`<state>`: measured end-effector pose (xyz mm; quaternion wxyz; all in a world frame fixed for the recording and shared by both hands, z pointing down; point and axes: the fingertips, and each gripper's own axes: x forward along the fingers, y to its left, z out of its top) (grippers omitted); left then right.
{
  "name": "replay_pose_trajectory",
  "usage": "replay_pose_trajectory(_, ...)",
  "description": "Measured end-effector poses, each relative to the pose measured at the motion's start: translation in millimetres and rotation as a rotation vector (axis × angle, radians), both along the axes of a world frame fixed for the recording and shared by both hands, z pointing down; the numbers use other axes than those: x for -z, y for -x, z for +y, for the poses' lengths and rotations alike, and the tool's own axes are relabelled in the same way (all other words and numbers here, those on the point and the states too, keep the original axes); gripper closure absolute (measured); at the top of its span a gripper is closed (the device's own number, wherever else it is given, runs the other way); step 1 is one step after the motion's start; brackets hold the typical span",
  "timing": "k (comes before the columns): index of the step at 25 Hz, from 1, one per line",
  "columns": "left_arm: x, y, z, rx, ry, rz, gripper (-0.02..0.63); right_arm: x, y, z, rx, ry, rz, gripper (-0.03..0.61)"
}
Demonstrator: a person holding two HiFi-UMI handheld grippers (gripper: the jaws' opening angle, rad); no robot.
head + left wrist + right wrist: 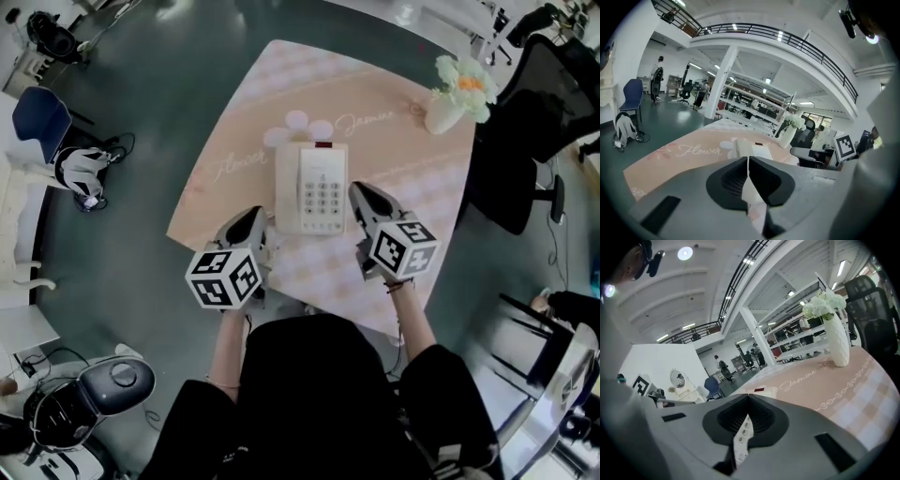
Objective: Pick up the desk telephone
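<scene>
The cream desk telephone (312,187) lies on the pink tablecloth (234,150), handset on its left side and keypad on the right. My left gripper (255,216) is shut and empty, just left of the phone's near corner. My right gripper (360,191) is also shut and empty, close beside the phone's right edge. In the left gripper view the phone (757,151) shows just beyond the closed jaws of the left gripper (748,159). In the right gripper view the phone's keypad (742,433) shows below the closed jaws of the right gripper (749,397).
A white vase of pale flowers (457,92) stands at the table's far right corner. A black office chair (525,141) is to the right of the table, a blue chair (37,117) on the floor at left. The person stands at the table's near edge.
</scene>
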<state>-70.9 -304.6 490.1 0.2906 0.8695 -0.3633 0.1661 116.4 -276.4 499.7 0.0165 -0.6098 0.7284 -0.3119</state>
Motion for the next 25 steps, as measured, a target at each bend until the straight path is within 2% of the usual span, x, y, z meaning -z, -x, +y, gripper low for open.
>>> replay_pose_trajectory(5,-21,-13,-16,-0.061,0.045,-0.005,0.605,-27,-5,-9,-0.027,0.065,-0.080,0.577)
replay_pose_trajectory(10,-42,-30,-26,-0.105,0.132,0.022,0.530,-50,-10,-16,-0.045,0.120,-0.124,0.510)
replay_pose_trajectory(14,-58,-40,-31,-0.141,0.171,0.008,0.482,-68,-11,-20,-0.048,0.179,-0.191,0.437)
replay_pose_trajectory(25,-78,-63,-43,-0.226,0.328,0.081,0.321,-91,-7,-34,-0.032,0.253,-0.294,0.352)
